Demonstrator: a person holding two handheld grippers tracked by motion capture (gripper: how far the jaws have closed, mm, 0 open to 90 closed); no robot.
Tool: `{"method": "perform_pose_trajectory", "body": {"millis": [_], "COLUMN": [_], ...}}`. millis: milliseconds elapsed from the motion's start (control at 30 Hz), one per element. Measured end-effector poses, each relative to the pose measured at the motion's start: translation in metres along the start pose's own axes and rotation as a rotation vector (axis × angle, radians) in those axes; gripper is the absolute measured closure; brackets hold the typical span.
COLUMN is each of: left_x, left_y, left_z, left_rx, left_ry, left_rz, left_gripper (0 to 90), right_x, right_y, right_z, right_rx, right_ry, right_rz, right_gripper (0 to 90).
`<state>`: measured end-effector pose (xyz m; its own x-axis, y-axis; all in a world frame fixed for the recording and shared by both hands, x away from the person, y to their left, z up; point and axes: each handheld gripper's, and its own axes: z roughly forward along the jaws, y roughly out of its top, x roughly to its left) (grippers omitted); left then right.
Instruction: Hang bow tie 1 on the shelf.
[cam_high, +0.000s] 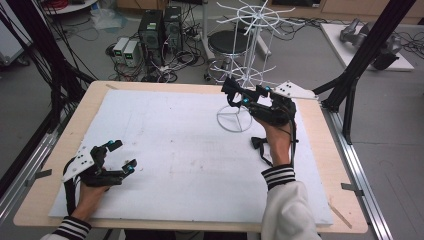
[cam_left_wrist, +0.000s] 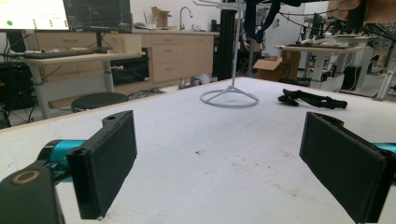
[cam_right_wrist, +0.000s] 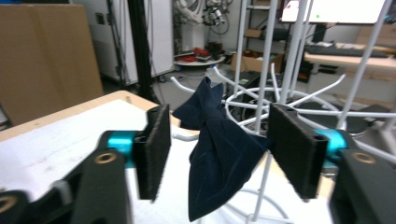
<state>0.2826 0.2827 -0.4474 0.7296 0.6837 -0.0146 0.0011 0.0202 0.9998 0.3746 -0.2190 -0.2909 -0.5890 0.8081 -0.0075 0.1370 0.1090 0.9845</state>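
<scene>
Black tools, teal joints; striped white cuffs (cam_high: 278, 175).

Left tool (cam_high: 121, 154) agape low, right tool (cam_high: 239, 93) agape raised

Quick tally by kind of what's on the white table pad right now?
White wire hanging rack: 1
Dark navy cloth hanging on the rack: 1
Hand-held black grippers: 2, left gripper and right gripper
Total: 4

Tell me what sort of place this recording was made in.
Probably a robotics lab or workshop: computer towers with tangled cables on the floor, desks with monitors, and a padded table set in a black frame.
</scene>
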Motion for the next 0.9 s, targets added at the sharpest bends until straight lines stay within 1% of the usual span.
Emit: {"method": "perform_pose_trajectory", "body": {"millis": [67,133,267,400,467,567,667,700,800,833,867,900], "left_x": [0.000,0.000,0.000,0.000,0.000,0.000,-0.001,-0.001,-0.002,-0.002,-0.003,-0.003], "left_y": [-0.001,-0.002,-0.003,-0.004,-0.004,-0.004,-0.005,-0.006,-0.007,-0.007,-0.007,-0.007], "left_z": [0.000,-0.001,-0.002,-0.003,-0.003,-0.003,-0.002,-0.001,0.000,-0.001,-0.001,-0.001], "left_rx": [0.003,0.003,-0.001,-0.002,-0.012,-0.016,-0.015,-0.014,-0.015,-0.013,-0.017,-0.019], "left_ry": [0.000,0.003,0.006,0.010,0.012,0.016,0.022,0.024,0.029,0.029,0.031,0.034], "left_rz": [0.005,0.003,-0.003,-0.002,-0.005,-0.005,-0.004,-0.002,0.003,0.009,0.003,0.009], "left_gripper": [11.5,11.5,11.5,11.6,11.5,11.5,11.6,11.6,11.6,11.5,11.6,11.6], "right_x": [0.000,0.001,0.003,0.005,0.005,0.006,0.007,0.007,0.008,0.007,0.006,0.005], "right_y": [0.000,0.001,0.004,0.006,0.008,0.010,0.010,0.009,0.001,-0.001,-0.004,-0.008], "right_z": [-0.001,-0.003,-0.009,-0.017,-0.021,-0.033,-0.048,-0.053,-0.065,-0.069,-0.073,-0.076], "right_rx": [-0.003,-0.003,-0.028,-0.039,-0.050,-0.074,-0.110,-0.118,-0.115,-0.111,-0.110,-0.110], "right_ry": [-0.009,-0.014,-0.011,-0.011,-0.008,-0.006,0.009,0.010,0.015,0.017,0.018,0.017], "right_rz": [-0.004,-0.007,-0.014,-0.025,-0.024,-0.031,-0.029,-0.035,-0.044,-0.046,-0.043,-0.044], "right_gripper": [31.1,28.8,21.9,18.4,16.0,12.8,12.7,12.7,12.6,12.6,12.6,12.6]}}
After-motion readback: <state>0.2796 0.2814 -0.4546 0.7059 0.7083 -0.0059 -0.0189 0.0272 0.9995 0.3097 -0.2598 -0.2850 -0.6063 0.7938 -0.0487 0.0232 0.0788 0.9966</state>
